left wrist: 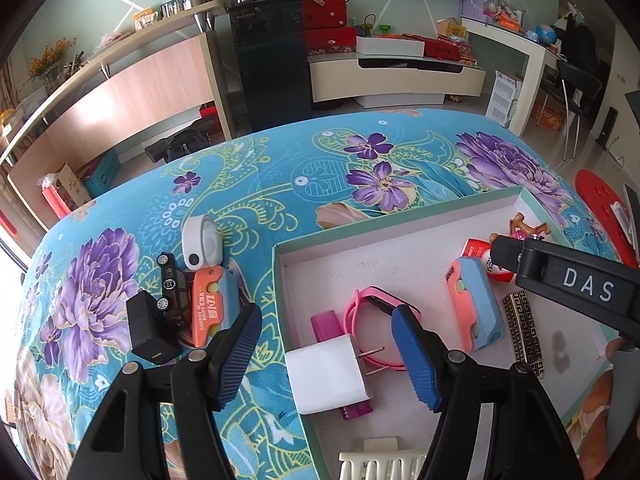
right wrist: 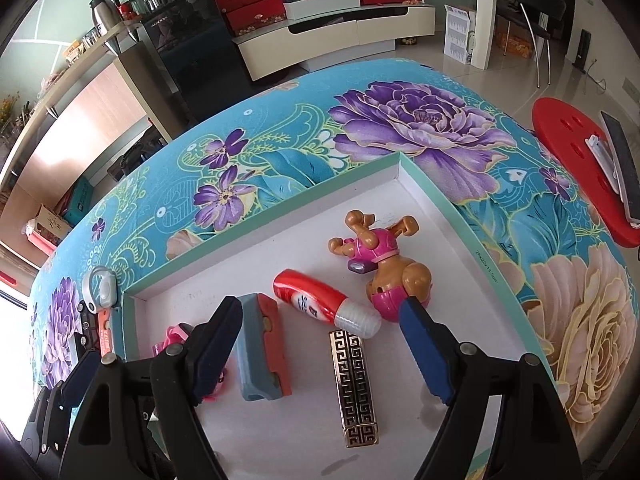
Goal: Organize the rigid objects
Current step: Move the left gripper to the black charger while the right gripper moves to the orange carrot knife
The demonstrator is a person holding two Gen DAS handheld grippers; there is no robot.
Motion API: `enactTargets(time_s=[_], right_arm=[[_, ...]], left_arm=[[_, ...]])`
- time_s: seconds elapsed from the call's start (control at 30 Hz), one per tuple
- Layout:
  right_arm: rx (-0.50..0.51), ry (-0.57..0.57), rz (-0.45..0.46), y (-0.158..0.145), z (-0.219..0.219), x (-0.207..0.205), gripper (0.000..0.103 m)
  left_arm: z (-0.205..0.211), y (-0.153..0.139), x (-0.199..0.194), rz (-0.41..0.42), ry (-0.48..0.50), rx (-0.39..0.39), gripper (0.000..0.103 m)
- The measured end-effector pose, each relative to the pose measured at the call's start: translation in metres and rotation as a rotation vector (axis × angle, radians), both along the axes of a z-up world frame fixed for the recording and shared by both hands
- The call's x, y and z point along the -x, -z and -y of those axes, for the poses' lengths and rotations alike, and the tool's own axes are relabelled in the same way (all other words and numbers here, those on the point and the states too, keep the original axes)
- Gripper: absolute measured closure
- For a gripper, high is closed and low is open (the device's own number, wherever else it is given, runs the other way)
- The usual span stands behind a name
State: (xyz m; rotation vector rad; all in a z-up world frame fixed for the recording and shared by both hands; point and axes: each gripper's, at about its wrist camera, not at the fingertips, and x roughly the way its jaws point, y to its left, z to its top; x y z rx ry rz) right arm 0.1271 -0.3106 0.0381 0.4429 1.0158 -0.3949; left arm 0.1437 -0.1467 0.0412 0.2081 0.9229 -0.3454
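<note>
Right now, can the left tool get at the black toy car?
Probably yes. The left tool is open and empty; the toy car lies outside the box, uncovered, though a black charger and orange knife crowd it.

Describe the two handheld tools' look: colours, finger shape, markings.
Both alike: the left tool and right tool have black plastic linkage arms with round silver rivets and two blue ribbed, paddle-shaped fingers. The right tool's black body reads "DAS" in white in the left view. No cables visible.
</note>
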Motion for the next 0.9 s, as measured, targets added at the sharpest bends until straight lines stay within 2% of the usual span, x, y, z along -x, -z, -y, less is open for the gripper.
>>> enactTargets(time_s=[0.53,0.73,0.83,0.9], right_arm=[[-0.011,-0.015,0.017,-0.005,-0.007,-0.001,0.019],[-0.011,-0.074,0.034,-0.010,-0.026,-0.006,0.019],[-0.007,-0.100,0.042,-0.012,-0.036,-0.009,0.019],[-0.003,-0.116,0.051,-0.014,-0.044,-0.010,0.019]], left_arm=[[-0.056,-0.001,-0.017,0.011,-0.184,-0.004,0.027],[-0.085,0.001,-0.025,0.007,-0.282,-0.001,0.024],[-0.096,0.003,-0.028,0.010,-0.330,-0.009,0.016],[-0.103,0.005,-0.029,0.011,-0.357,-0.016,0.007]])
